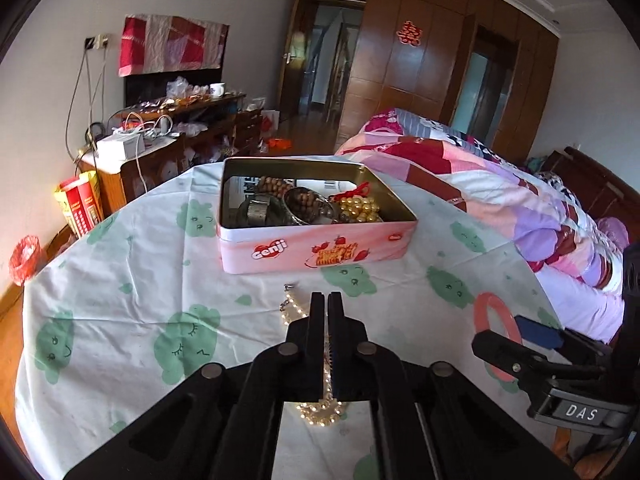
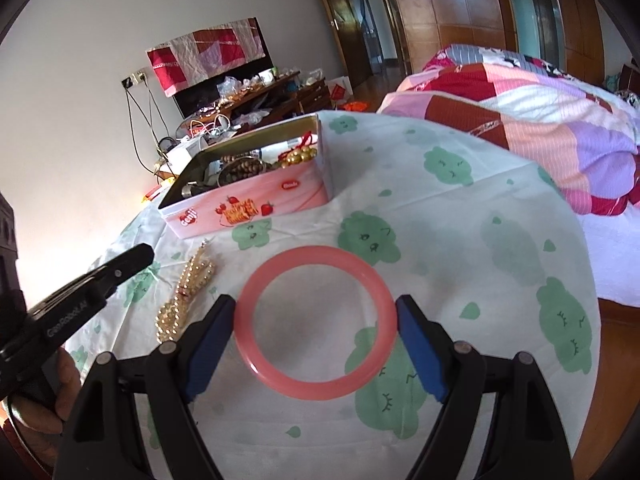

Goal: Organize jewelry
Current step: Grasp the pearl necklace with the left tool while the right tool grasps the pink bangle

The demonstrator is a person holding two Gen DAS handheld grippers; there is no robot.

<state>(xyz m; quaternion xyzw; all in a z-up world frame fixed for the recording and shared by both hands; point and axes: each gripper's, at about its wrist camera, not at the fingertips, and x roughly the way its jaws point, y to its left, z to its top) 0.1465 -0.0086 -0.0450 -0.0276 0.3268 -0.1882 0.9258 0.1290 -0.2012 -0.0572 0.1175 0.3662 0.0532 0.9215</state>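
A pearl necklace (image 1: 289,314) lies on the green-printed tablecloth (image 1: 120,280) in front of a pink tin (image 1: 316,248). My left gripper (image 1: 326,298) is shut on that necklace; beads show between its pads and a bunch hangs below them. Beside it in the right wrist view, most of the necklace (image 2: 188,292) rests on the cloth next to the left gripper (image 2: 146,254). A pink bangle (image 2: 316,390) lies flat, and my right gripper (image 2: 316,304) holds it wide, with a blue pad against each side. The tin (image 2: 256,204) holds gold beads (image 1: 358,208), wooden beads and a watch.
A bed with a patchwork quilt (image 1: 500,184) runs along the table's right side. A cluttered wooden cabinet (image 1: 160,132) stands at the far left by the wall. A person's hand (image 2: 66,384) holds the left gripper. The round table's edge curves close on the left.
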